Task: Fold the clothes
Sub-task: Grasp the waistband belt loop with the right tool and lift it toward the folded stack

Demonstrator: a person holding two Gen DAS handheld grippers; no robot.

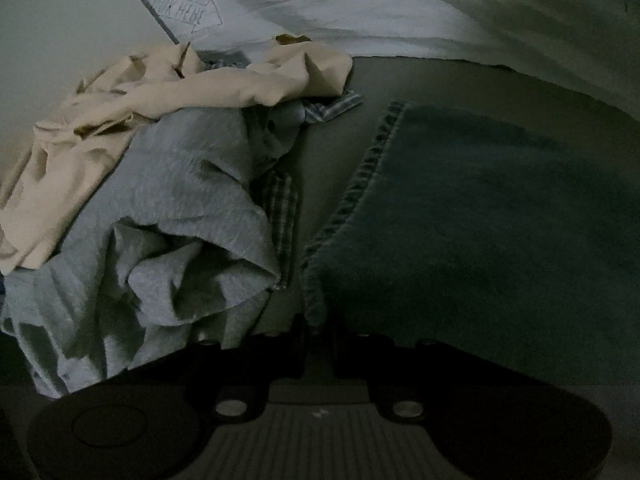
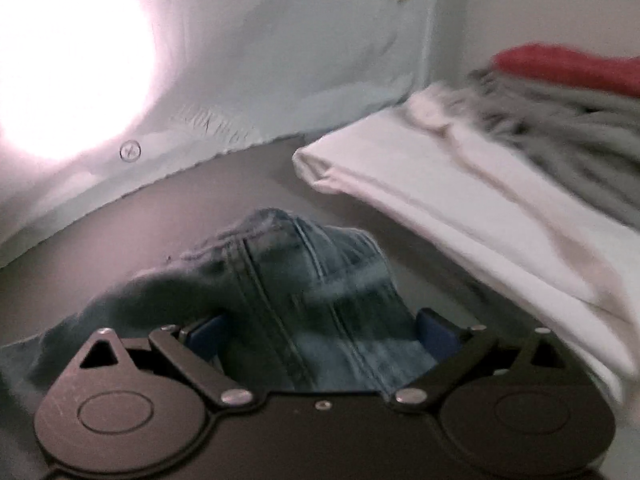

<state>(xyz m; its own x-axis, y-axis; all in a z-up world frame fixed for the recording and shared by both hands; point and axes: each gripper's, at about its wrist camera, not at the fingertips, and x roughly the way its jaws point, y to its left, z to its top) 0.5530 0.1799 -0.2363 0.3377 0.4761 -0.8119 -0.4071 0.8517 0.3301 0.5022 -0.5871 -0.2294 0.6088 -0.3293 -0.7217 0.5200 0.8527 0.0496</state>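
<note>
A grey table [image 1: 340, 168] runs up to a pale sheet backdrop [image 1: 360, 4]. On it the jeans [image 1: 480, 208] lie spread; the left gripper [image 1: 318, 320] is pinched together on their hem, and the right gripper [image 2: 318, 332] stands wide around a bunched denim fold, grip unclear. Crumpled clothes [image 1: 160, 184] lie left, folded white cloth [image 2: 460, 208] right.
</note>
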